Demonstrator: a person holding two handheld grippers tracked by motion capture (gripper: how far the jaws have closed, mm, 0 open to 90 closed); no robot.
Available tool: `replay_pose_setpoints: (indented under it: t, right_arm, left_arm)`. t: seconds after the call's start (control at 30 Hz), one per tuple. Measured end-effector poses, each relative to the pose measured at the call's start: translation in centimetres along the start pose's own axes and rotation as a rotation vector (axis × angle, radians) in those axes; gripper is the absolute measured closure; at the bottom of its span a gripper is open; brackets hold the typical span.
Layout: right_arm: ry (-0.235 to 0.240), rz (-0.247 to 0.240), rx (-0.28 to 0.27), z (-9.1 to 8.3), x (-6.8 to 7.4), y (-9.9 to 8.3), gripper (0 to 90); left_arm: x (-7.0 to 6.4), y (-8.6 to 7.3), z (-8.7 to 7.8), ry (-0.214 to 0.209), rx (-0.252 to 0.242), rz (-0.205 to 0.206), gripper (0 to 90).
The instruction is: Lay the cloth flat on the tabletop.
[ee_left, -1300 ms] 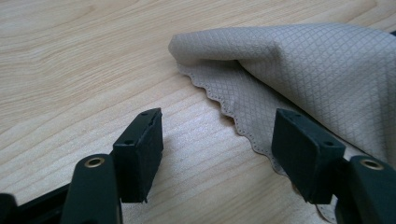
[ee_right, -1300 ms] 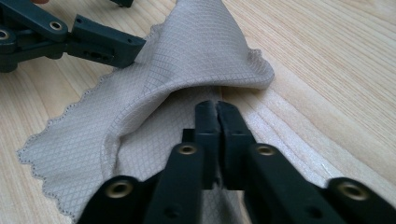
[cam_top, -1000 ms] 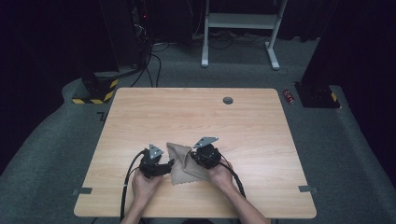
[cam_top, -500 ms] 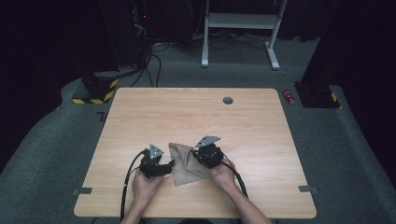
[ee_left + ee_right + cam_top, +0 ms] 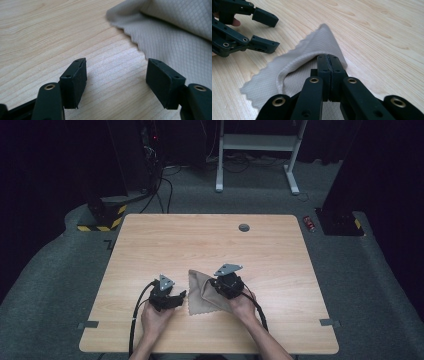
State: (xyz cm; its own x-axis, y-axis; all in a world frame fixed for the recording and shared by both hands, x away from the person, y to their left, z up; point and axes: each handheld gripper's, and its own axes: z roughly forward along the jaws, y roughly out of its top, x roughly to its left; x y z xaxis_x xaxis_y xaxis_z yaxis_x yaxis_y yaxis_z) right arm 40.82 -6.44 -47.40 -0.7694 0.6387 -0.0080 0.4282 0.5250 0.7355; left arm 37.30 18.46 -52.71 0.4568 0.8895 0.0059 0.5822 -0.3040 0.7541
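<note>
Clearly the right hand-held gripper (image 5: 329, 60) has its jaws pressed together on a fold of the beige microfibre cloth (image 5: 294, 67), which lies on the worktop (image 5: 200, 240) near its front edge, between the two hands. The left hand-held gripper (image 5: 116, 80) stands spread just beside the cloth's zigzag edge, holding nothing. The pinch looks shallow, so the fold could slip free if pulled briskly, and the unpinned cloth might drag along and bunch up. No container stands on the worktop.
</note>
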Motion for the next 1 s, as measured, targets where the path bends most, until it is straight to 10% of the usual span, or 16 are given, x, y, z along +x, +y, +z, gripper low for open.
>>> replay_pose_setpoints:
  t: [0.23, 0.63, 1.0]
  right_arm:
    - [0.001, -0.009, 0.015, 0.3, 0.1, 0.0, 89.1]
    - [0.002, 0.008, 0.019, 0.5, 0.0, 0.2, 88.8]
    - [0.0, 0.019, 0.027, 0.1, -0.8, -0.1, 88.6]
  left_arm:
    - [-2.1, -0.4, -0.7, -0.132, -0.015, 0.085, 37.1]
    - [-4.8, 0.7, -0.7, -0.179, 0.047, 0.271, 86.3]
    - [-3.3, 0.4, -2.3, -0.173, 0.03, 0.237, 90.0]
